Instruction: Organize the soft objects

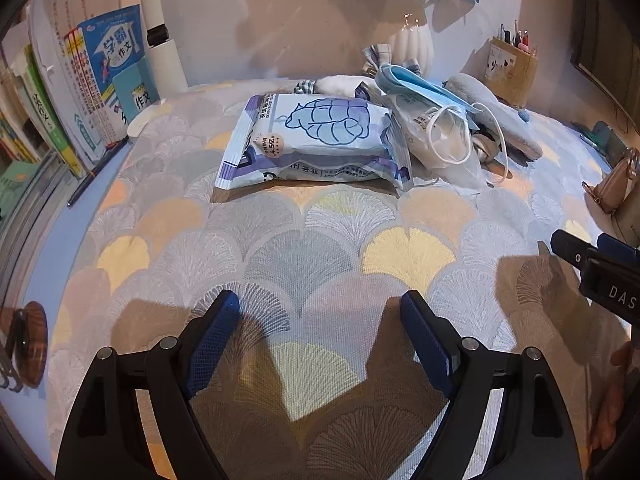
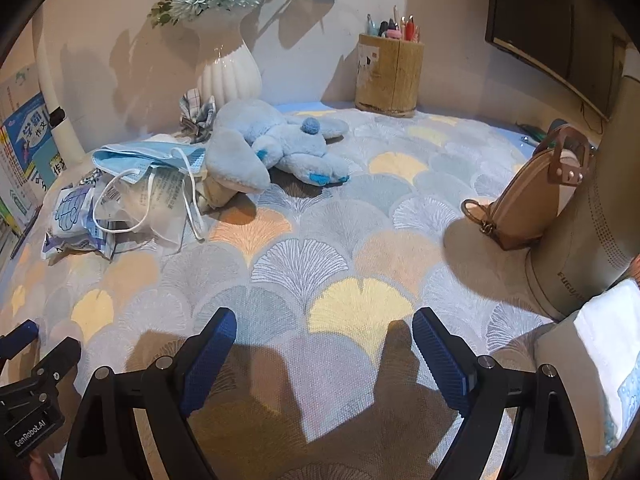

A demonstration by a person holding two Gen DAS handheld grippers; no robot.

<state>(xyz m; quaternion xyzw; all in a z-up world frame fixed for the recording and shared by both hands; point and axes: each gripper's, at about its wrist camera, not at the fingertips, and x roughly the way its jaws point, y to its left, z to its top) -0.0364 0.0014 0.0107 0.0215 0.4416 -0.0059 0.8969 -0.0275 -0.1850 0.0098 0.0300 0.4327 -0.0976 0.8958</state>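
A pile of soft things lies at the back of the patterned table cloth (image 1: 320, 248). A blue-and-white wipes pack (image 1: 316, 140) lies in front, also in the right wrist view (image 2: 76, 216). Behind it lie a blue face mask (image 1: 416, 86) (image 2: 144, 156), a clear plastic bag (image 1: 444, 140) (image 2: 160, 200), a checked cloth (image 2: 198, 110) and a light blue plush toy (image 2: 272, 144) (image 1: 496, 120). My left gripper (image 1: 320, 320) is open and empty, well short of the pack. My right gripper (image 2: 324, 336) is open and empty over bare cloth.
Books (image 1: 100, 80) stand at the left. A white vase (image 2: 230, 72) with flowers and a wooden pen holder (image 2: 390, 76) stand at the back wall. A tan bag (image 2: 532, 200) leans on a beige speaker (image 2: 580, 248) at the right. A folded white cloth (image 2: 612, 344) lies nearby.
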